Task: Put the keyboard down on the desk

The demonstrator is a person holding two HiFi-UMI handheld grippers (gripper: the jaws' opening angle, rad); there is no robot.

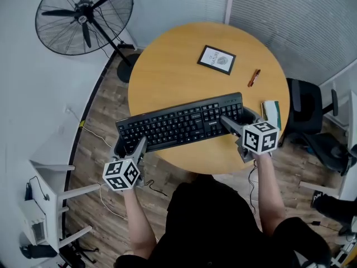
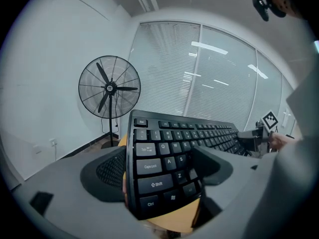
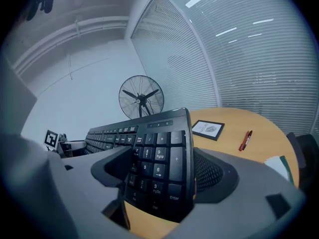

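A black keyboard point(image 1: 181, 121) lies across the near part of the round wooden desk point(image 1: 184, 66), its left end past the desk's edge. My left gripper point(image 1: 138, 149) is shut on that left end. In the left gripper view the Ctrl and Shift keys sit between the jaws of the left gripper point(image 2: 159, 183), with the keyboard point(image 2: 169, 153) tilted. My right gripper point(image 1: 231, 124) is shut on the number-pad end, and the right gripper view shows the keyboard point(image 3: 159, 158) clamped in the right gripper point(image 3: 159, 180). I cannot tell whether the keyboard touches the desk.
A framed card point(image 1: 216, 59) and a red pen point(image 1: 254, 77) lie on the far half of the desk. A green-and-white booklet point(image 1: 271, 111) sits at its right edge. A standing fan point(image 1: 83, 18) is at the back left, a black chair point(image 1: 307, 110) at the right, a white stand point(image 1: 50, 194) at the left.
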